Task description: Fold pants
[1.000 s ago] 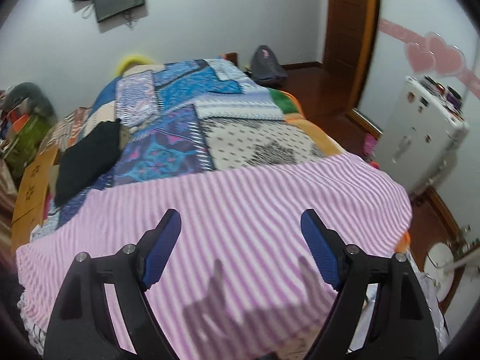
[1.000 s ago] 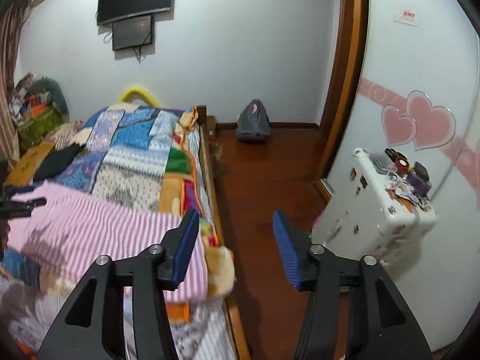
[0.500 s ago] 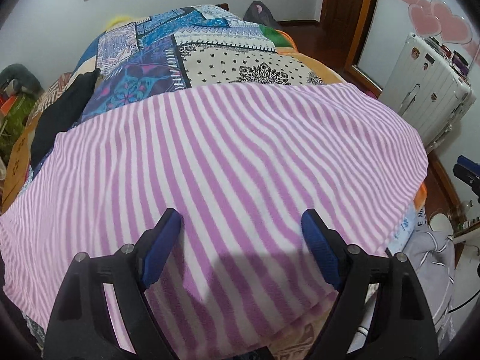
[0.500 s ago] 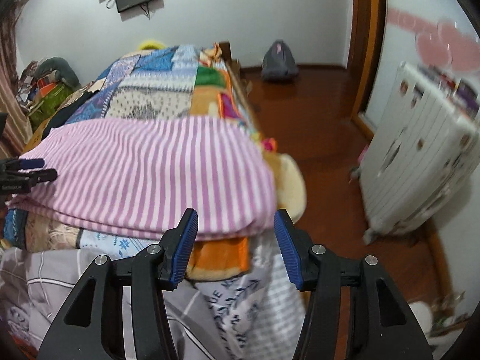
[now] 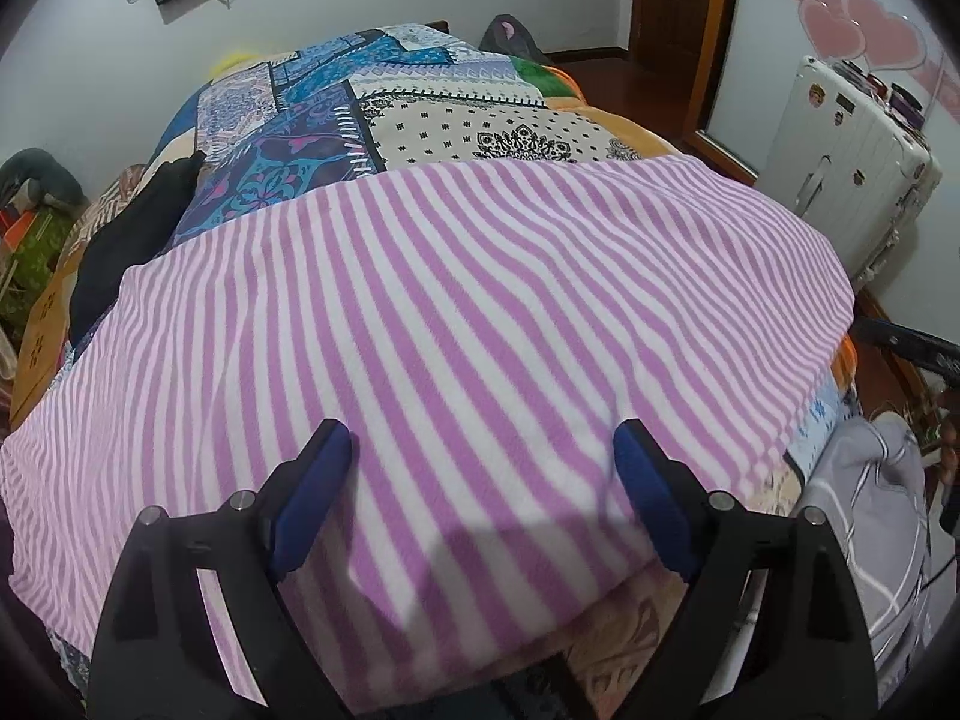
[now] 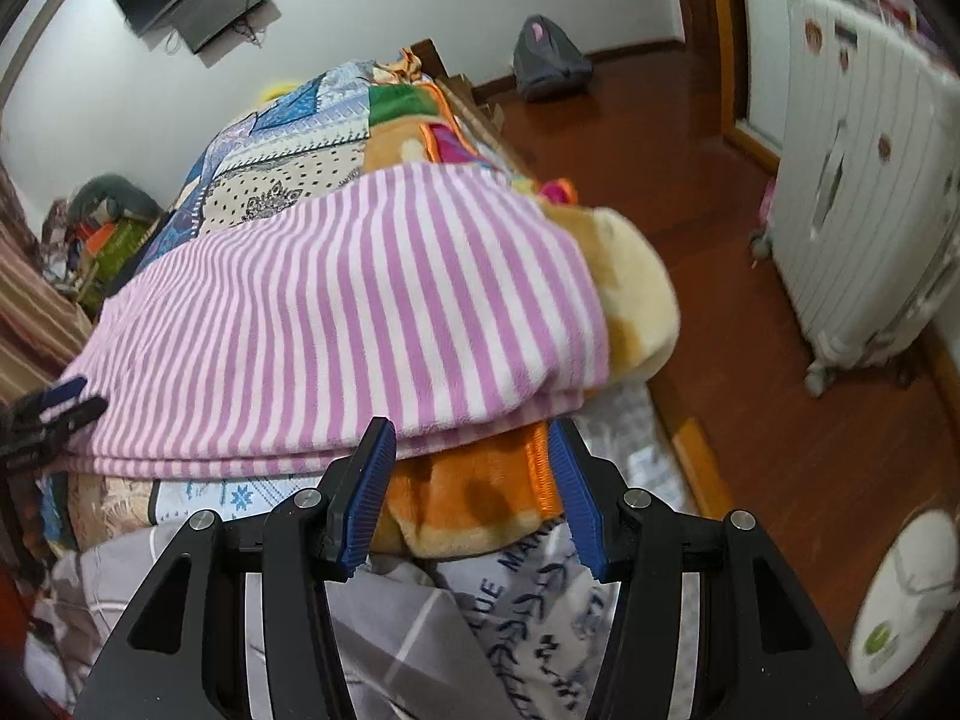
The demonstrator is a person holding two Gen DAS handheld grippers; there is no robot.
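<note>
Pink-striped pants (image 5: pixel 456 324) lie spread flat across the near end of the bed (image 5: pixel 456 114), seemingly not yet fully folded; left gripper (image 5: pixel 486 480) and right gripper (image 6: pixel 468 474) hover, jaws apart, empty

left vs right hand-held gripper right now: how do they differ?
Spread: the left hand-held gripper has its jaws wide, having just been opening; the right hand-held gripper has a narrower gap.
Place: the left is over the top of the pink striped pants; the right is at their near folded edge, above an orange blanket.
Shared: black frames, blue pads, both open; neither pinches the fabric.
</note>
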